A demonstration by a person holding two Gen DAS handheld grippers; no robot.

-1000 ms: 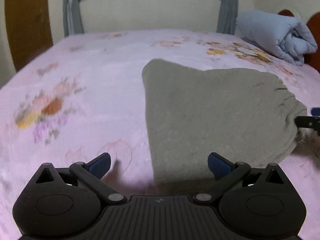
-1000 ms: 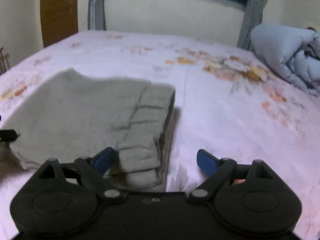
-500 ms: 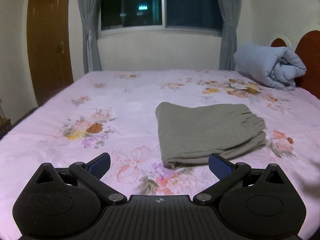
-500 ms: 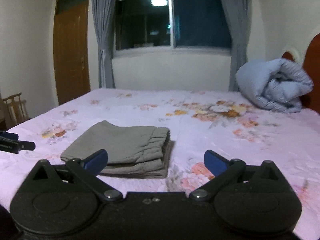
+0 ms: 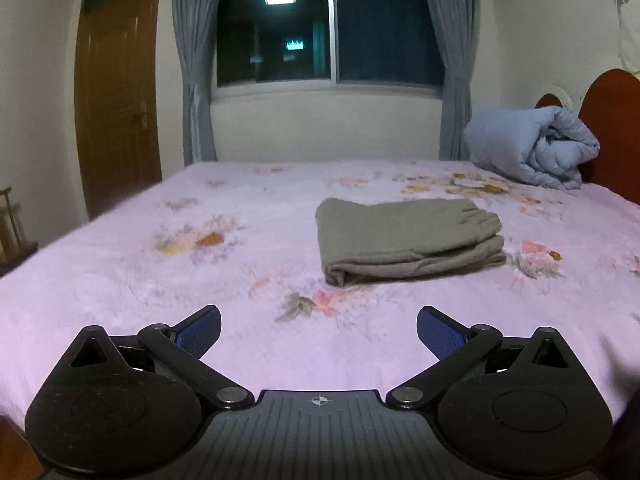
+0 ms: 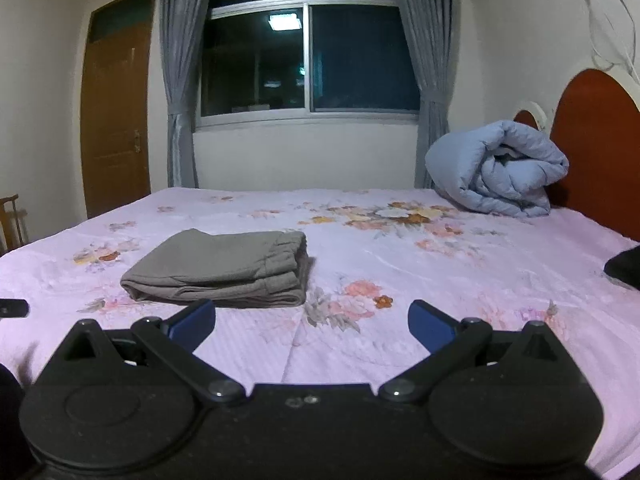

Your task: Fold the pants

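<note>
Lying folded into compact stack, grey-green cotton pants [image 5: 408, 236] sit mid-bed on pink floral bedsheet [image 5: 120, 264], nearer headboard side. Left gripper [image 5: 319, 326] and right gripper [image 6: 311, 319] both spread wide, empty, hovering at near edge, apart from cloth. Folding looks finished; next move, if any: tidy uneven waistband layers.

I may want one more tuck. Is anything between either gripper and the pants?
Nothing visible. Only bare floral bedsheet lies between the open left gripper and the folded pants, and likewise ahead of the open right gripper. The rolled blue duvet sits far off by the headboard.
</note>
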